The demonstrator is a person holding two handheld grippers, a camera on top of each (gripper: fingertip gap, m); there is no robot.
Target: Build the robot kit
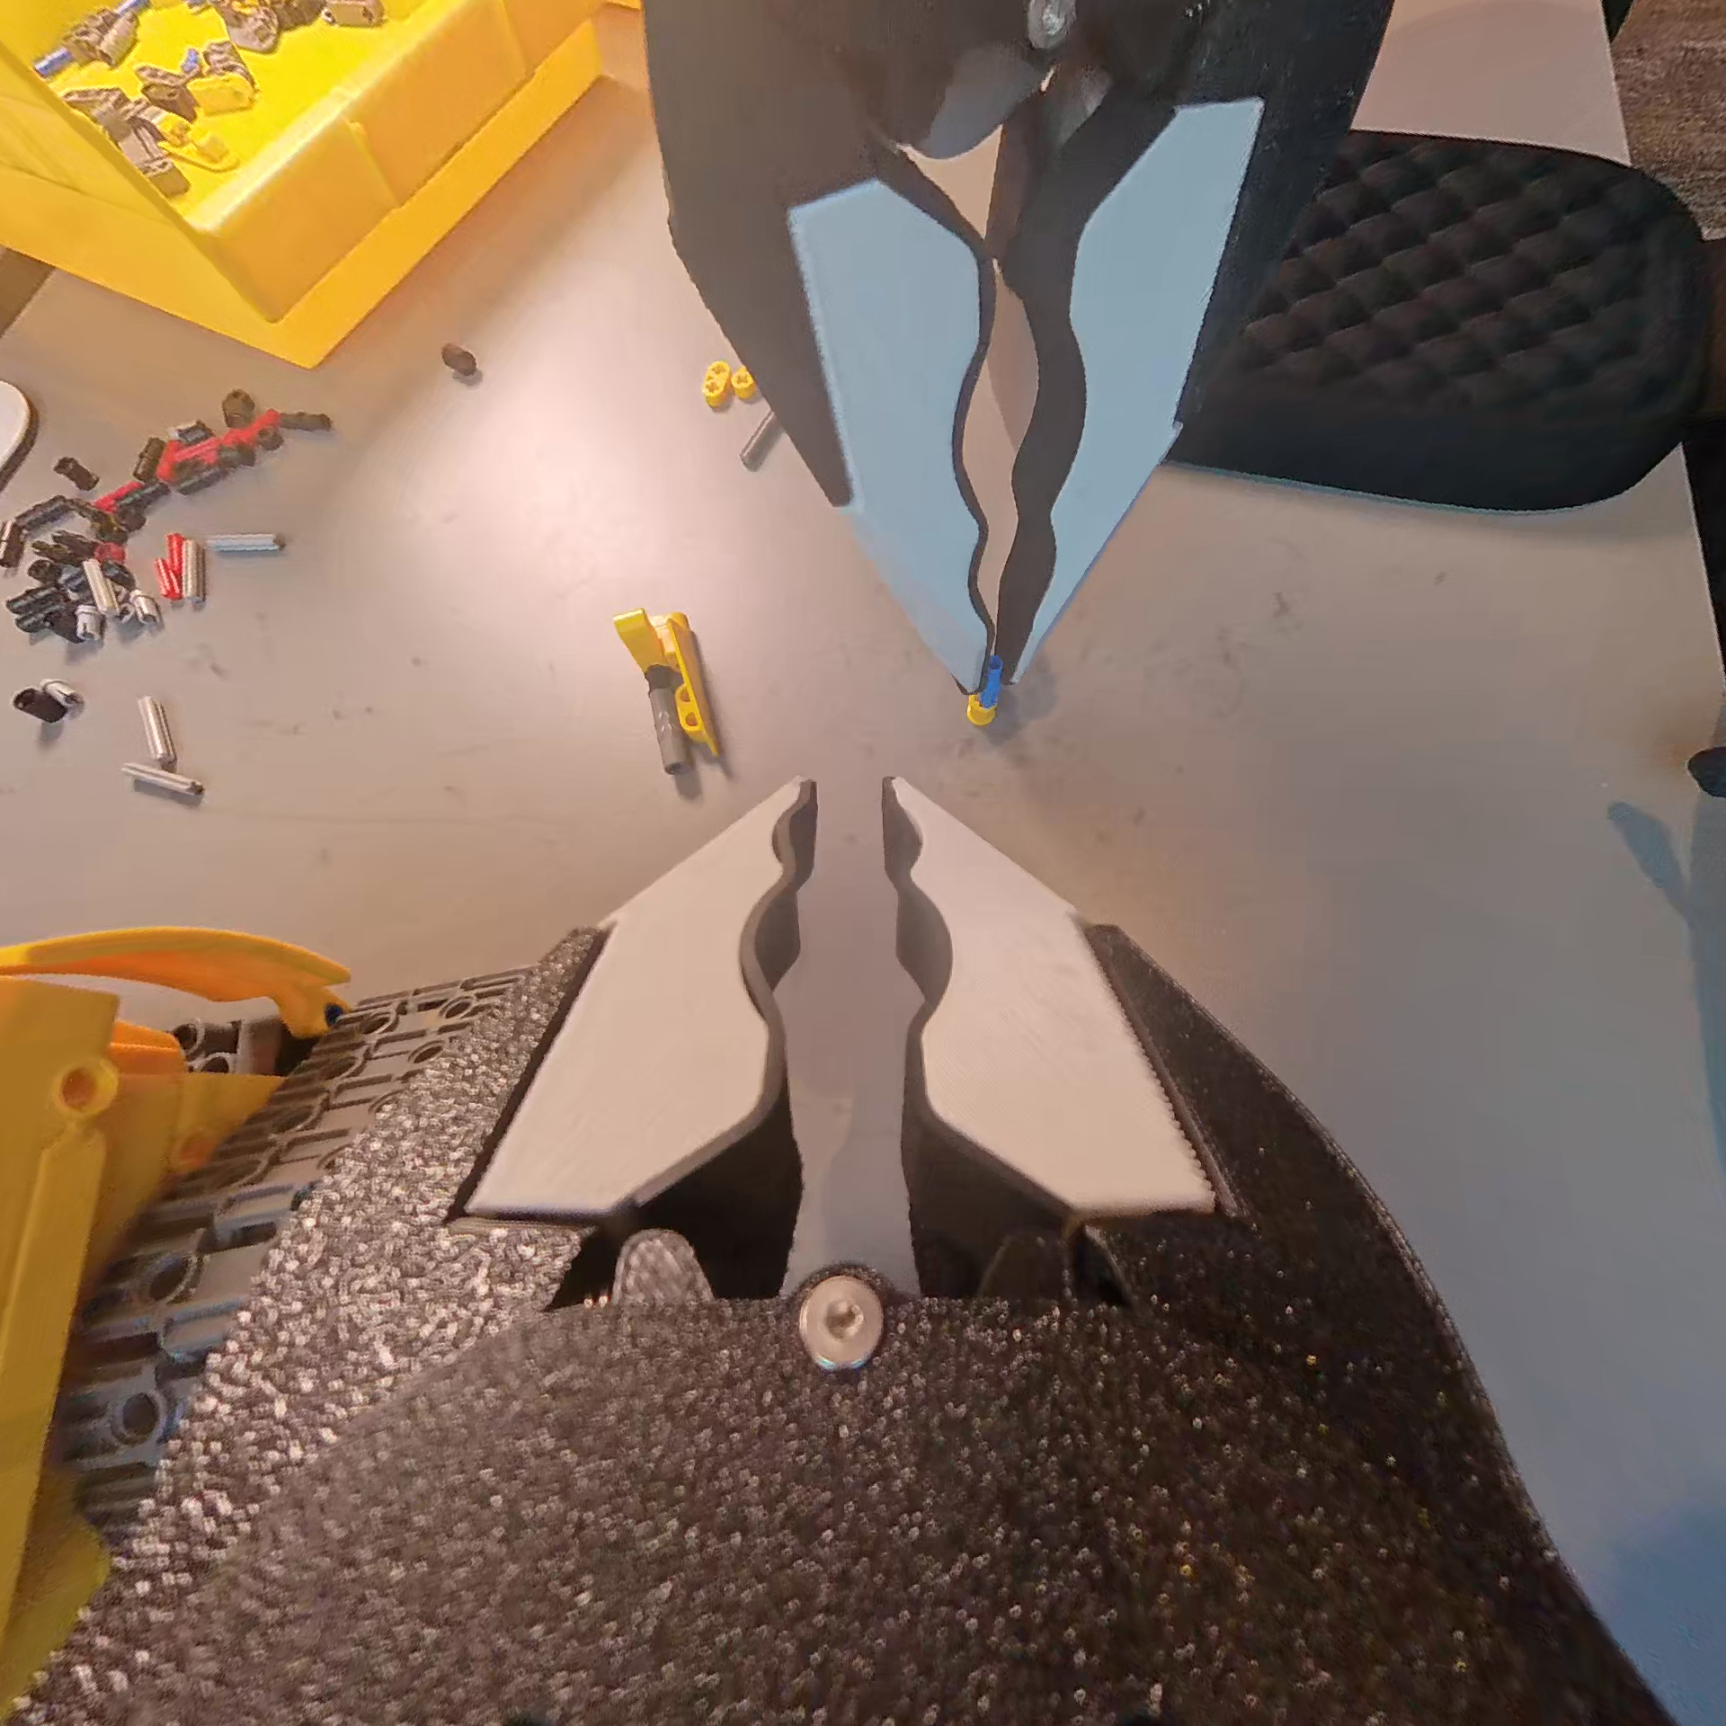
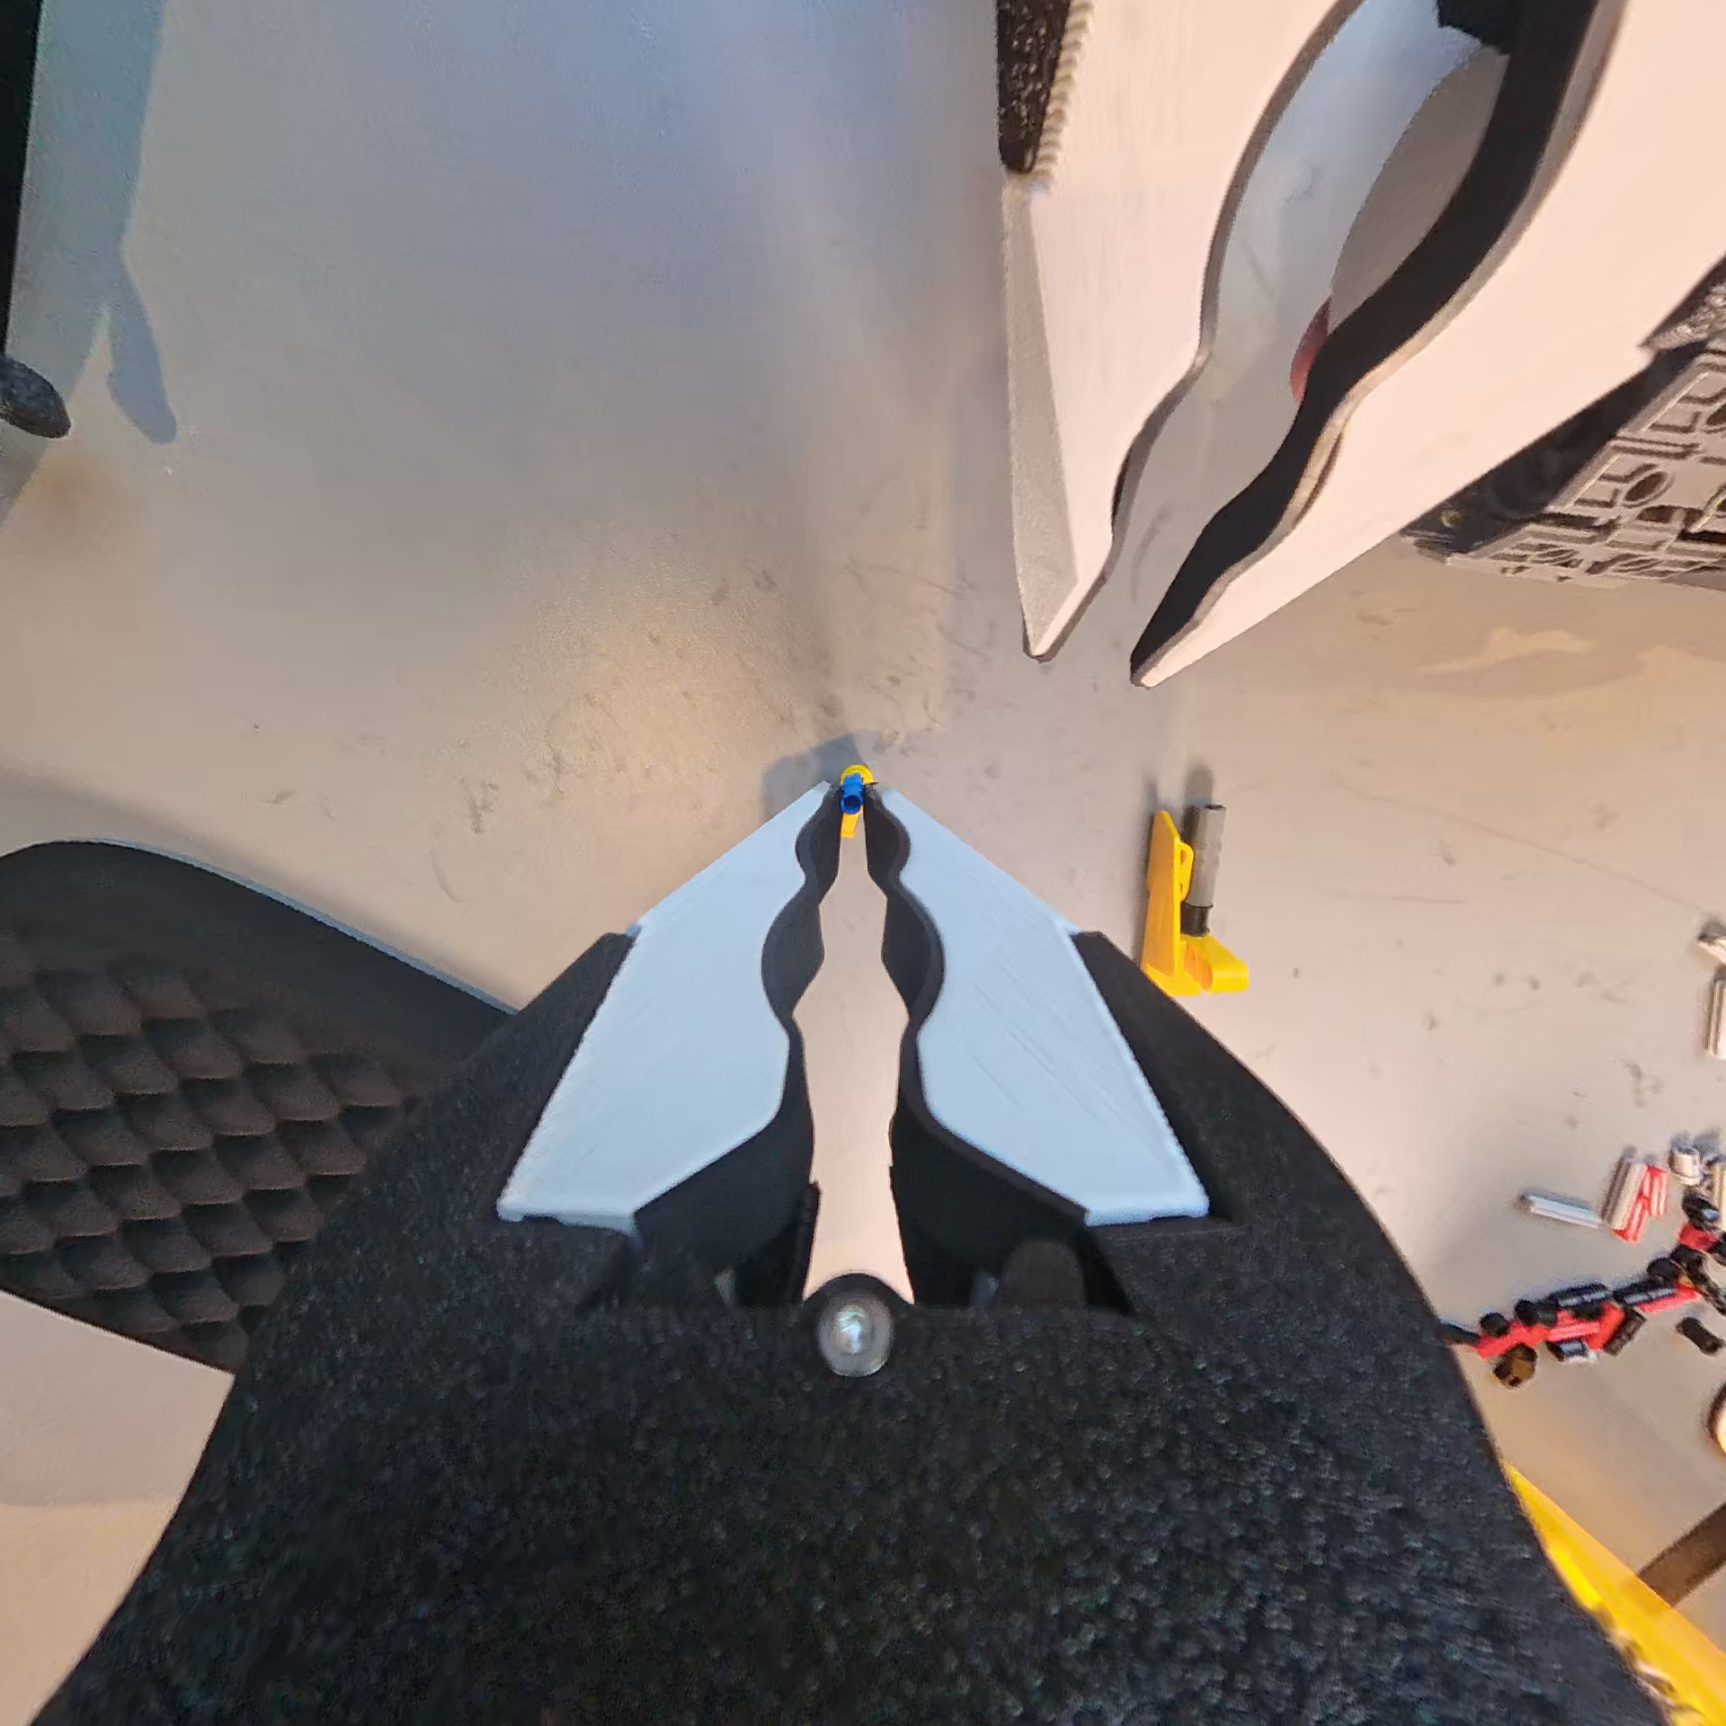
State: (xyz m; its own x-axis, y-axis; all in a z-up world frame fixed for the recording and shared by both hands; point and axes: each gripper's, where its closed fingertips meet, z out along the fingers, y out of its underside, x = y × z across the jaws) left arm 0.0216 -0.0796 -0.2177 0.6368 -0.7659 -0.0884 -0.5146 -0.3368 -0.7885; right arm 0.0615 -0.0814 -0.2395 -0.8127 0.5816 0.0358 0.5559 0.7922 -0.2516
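My right gripper (image 2: 852, 792) is shut on a small blue pin (image 2: 851, 801) that sits in a small yellow connector (image 2: 854, 774), tips down at the grey table (image 2: 560, 560). In the left wrist view this right gripper (image 1: 992, 668) comes in from the top with the blue pin (image 1: 994, 674) and the yellow connector (image 1: 979, 712) at its tips. My left gripper (image 1: 848, 785) is open with a narrow gap and empty, just short of them. It also shows in the right wrist view (image 2: 1093, 663), at the upper right. A yellow-and-grey part (image 1: 668, 691) lies to the left.
A yellow bin (image 1: 327, 187) of parts stands at the far left. Loose black, red and grey parts (image 1: 121, 532) lie scattered at the left. A yellow model on a dark grey frame (image 1: 374, 1074) sits by my left gripper. A black mesh chair seat (image 1: 1457, 327) borders the table. The tips of one gripper are about 5 cm away from the tips of the other.
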